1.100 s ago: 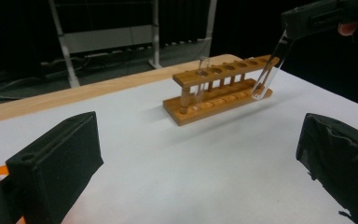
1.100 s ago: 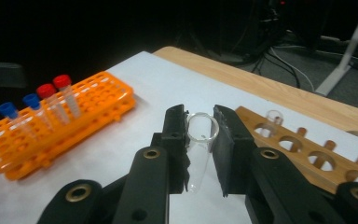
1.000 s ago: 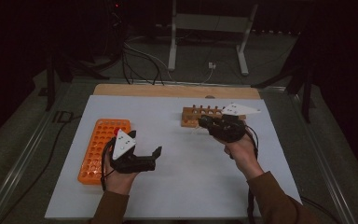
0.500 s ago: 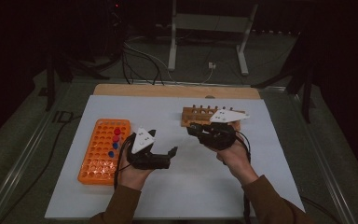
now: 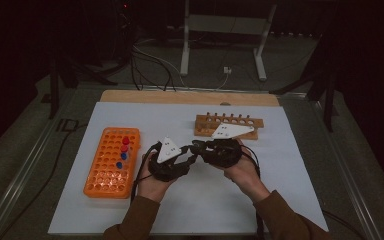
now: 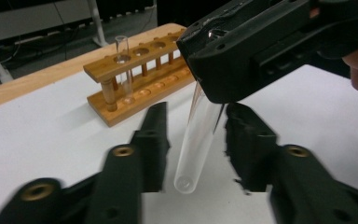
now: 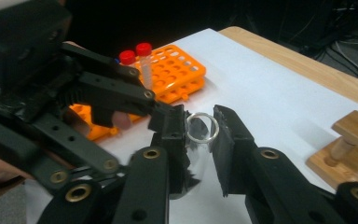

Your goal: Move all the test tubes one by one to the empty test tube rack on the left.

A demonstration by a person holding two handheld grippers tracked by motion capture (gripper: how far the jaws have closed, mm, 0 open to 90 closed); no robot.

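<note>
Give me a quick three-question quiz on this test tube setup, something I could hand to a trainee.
1. What grips the clear test tube near its open end? A a bare hand; B the right gripper; C nothing, it lies on the table.
2. True or false: the wooden rack holds no tubes.
3. What colours are the caps in the orange rack?

Key: 1 B, its jaws shut on the tube's rim. 2 False, one glass tube stands in it. 3 Red and blue.
</note>
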